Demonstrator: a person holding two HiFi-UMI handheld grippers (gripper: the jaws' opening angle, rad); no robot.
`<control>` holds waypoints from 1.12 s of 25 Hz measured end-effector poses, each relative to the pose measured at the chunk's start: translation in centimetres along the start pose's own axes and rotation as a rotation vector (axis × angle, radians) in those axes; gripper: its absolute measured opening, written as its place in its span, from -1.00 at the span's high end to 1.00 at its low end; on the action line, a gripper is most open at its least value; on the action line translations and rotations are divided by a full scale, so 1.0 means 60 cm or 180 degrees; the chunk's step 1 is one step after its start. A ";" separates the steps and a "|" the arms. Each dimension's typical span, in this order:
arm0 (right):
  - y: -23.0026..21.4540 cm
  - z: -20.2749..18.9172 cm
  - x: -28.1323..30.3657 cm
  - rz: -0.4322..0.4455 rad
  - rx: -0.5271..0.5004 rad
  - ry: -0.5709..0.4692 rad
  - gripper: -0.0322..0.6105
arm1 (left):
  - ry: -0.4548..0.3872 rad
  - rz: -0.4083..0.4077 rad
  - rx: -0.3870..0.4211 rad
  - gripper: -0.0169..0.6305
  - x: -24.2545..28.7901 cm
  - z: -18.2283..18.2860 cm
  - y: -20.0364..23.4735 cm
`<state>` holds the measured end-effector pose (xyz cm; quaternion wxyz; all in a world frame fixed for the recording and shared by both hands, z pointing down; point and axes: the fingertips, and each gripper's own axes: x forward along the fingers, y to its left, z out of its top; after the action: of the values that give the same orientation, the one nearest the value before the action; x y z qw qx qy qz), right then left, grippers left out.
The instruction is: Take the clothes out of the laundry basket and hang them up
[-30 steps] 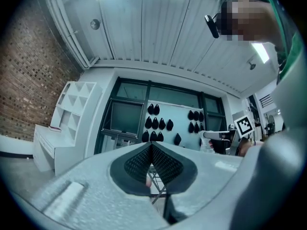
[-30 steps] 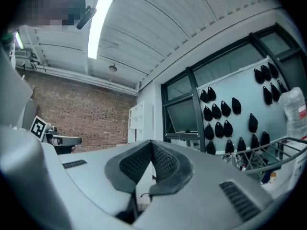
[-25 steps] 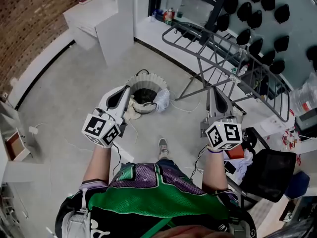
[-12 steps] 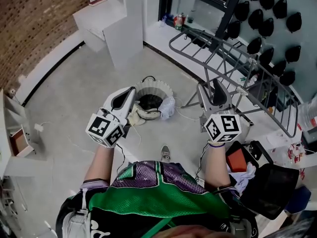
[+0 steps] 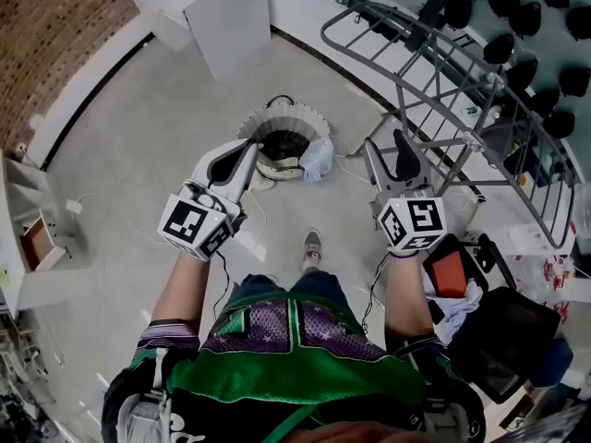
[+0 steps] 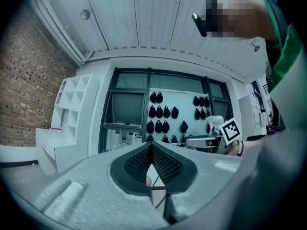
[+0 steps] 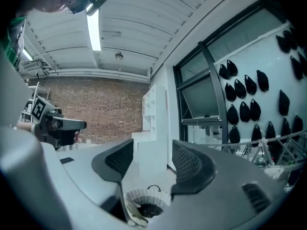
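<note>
Arms are stretched forward from a green and purple shirt (image 5: 277, 358), and a gripper is carried in each hand. The left gripper (image 5: 251, 148) (image 6: 151, 150) is pressed together, its pads met at the tips with nothing pinched between them. The right gripper (image 5: 388, 150) (image 7: 153, 158) is spread wide. Its jaws have just been opening, and nothing is held between them. A shoe (image 5: 312, 245) is planted on the grey floor (image 5: 138, 155) between the two arms. Just beyond it, the white ribbed basket (image 5: 277, 115) (image 7: 139, 195) is stood on the floor. In the head view the left gripper's tip is seen over the basket's near rim. In the right gripper view the basket is framed low in the gap of the jaws. The clothes (image 5: 282, 144) are lying inside it, dark ones in the middle and pale pieces draped over the near and right rim. The grey rack (image 5: 452, 81) is set to the right of the basket, past the right gripper. Black shapes (image 5: 503, 49) are hung on the pale wall behind the rack.
</note>
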<state>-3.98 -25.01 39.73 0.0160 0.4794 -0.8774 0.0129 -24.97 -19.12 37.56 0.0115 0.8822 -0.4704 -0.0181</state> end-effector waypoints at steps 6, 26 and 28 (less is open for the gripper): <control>-0.020 -0.131 0.033 0.0170 -0.0025 0.0365 0.16 | 0.0187 0.0050 -0.0052 0.90 0.053 -0.068 0.018; 0.012 -0.650 0.060 0.0252 0.0106 0.1293 0.17 | 0.0632 0.0062 -0.0069 0.90 0.073 -0.417 0.062; 0.015 -0.705 0.064 0.0263 0.0113 0.1359 0.17 | 0.0660 0.0054 -0.0092 0.90 0.072 -0.459 0.065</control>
<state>-6.16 -26.12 82.14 0.1925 0.4296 -0.8726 0.1303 -24.60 -24.81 65.11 0.0729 0.8751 -0.4738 0.0666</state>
